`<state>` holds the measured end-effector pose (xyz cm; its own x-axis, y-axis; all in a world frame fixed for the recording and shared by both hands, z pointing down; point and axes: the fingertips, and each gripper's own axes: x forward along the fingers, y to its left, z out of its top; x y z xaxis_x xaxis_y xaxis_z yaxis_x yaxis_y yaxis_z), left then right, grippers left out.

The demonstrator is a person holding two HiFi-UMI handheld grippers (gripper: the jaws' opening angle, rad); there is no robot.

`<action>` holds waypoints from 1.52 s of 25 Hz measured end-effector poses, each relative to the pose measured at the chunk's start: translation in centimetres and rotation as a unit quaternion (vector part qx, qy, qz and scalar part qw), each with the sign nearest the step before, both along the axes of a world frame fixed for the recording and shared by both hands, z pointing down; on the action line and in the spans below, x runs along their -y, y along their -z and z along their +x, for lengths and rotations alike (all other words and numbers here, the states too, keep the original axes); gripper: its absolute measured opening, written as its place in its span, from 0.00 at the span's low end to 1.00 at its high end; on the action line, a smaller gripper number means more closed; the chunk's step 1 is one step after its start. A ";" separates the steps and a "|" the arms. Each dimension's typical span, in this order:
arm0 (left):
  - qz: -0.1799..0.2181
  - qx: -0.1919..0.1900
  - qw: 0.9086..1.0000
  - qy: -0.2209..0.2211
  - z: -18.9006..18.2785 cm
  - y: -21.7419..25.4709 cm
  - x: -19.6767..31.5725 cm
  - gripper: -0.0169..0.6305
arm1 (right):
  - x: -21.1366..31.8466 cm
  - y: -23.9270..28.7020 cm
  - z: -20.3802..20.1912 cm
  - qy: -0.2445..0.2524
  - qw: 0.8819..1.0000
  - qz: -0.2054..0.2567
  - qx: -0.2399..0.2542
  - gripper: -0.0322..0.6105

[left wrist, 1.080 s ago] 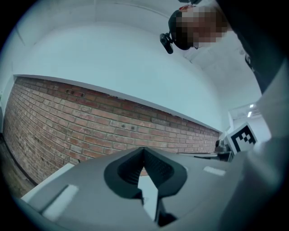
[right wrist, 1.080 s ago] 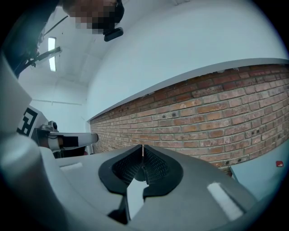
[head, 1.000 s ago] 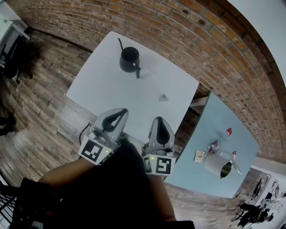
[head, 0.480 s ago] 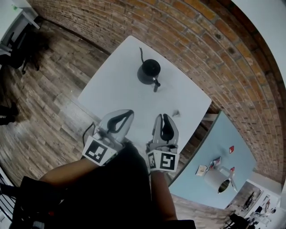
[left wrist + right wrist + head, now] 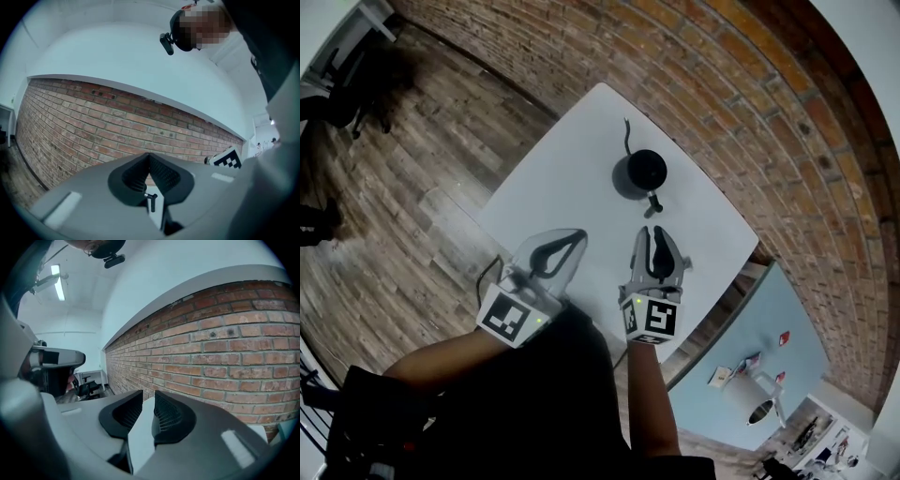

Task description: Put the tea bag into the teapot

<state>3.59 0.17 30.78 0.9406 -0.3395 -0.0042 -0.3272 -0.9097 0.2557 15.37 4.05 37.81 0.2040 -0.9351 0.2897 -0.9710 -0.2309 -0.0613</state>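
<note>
Black teapot (image 5: 645, 172) sits on the white counter (image 5: 567, 178), just ahead of my right tongs (image 5: 654, 232), which have just been opening and are empty; my left tongs (image 5: 577, 235) are pressed together.

We see a smooth, matt white desk (image 5: 567, 192), a rough brick wall (image 5: 750, 84) and a floor (image 5: 412, 159) of grainy wooden planks. The teapot (image 5: 645, 173) looks matt black. The left hand-held gripper (image 5: 570, 238) and right hand-held gripper (image 5: 657, 234) are matt grey plastic with ribbed black pads (image 5: 168, 417).
</note>
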 end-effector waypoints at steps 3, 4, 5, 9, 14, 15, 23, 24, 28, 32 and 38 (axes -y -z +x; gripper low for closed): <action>-0.007 0.007 1.000 0.006 -0.2 -0.7 1.5 0.03 | 1.8 -1.2 1.0 0.001 1.000 -0.014 -0.003 0.18; -0.009 0.009 1.000 0.007 -0.3 -1.0 2.0 0.02 | 2.3 -1.5 1.4 0.000 1.000 -0.018 -0.003 0.18; -0.012 0.010 1.000 0.009 -0.3 -1.3 2.4 0.02 | 2.9 -1.9 1.9 0.001 1.000 -0.022 -0.002 0.18; -0.018 0.013 1.000 0.011 -0.3 -2.2 4.0 0.03 | 4.9 -3.8 3.6 0.000 0.999 -0.045 -0.009 0.20; -0.027 0.022 0.999 0.013 -0.9 -3.5 5.9 0.03 | 6.6 -6.3 5.2 -0.009 0.997 -0.076 -0.024 0.21; -0.029 0.024 0.999 0.016 -1.0 -3.8 6.4 0.02 | 6.9 -6.6 5.4 -0.011 0.997 -0.079 -0.024 0.21; -0.034 0.031 0.999 0.017 -0.7 -4.3 8.9 0.03 | 9.3 -8.7 7.0 -0.015 0.994 -0.103 -0.019 0.23; -0.034 0.030 0.999 0.014 -0.5 -4.4 8.9 0.03 | 9.4 -9.1 7.2 -0.015 0.994 -0.107 -0.018 0.23; -0.043 0.035 0.998 0.000 0.0 -5.0 8.3 0.03 | 9.7 -10.1 7.7 -0.018 0.992 -0.120 -0.019 0.24; -0.054 0.038 0.998 -0.004 -0.1 -5.4 8.4 0.03 | 9.9 -10.0 7.8 -0.023 0.992 -0.126 -0.023 0.23; -0.058 0.046 0.997 0.002 -0.6 -6.0 9.8 0.03 | 10.8 -10.6 8.1 -0.016 0.988 -0.149 -0.027 0.27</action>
<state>2.98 -9.66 36.82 0.9340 -0.3363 0.1206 -0.3573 -0.8745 0.3280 23.42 -6.70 48.39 0.2538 -0.8031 0.5391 -0.9632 -0.2607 0.0650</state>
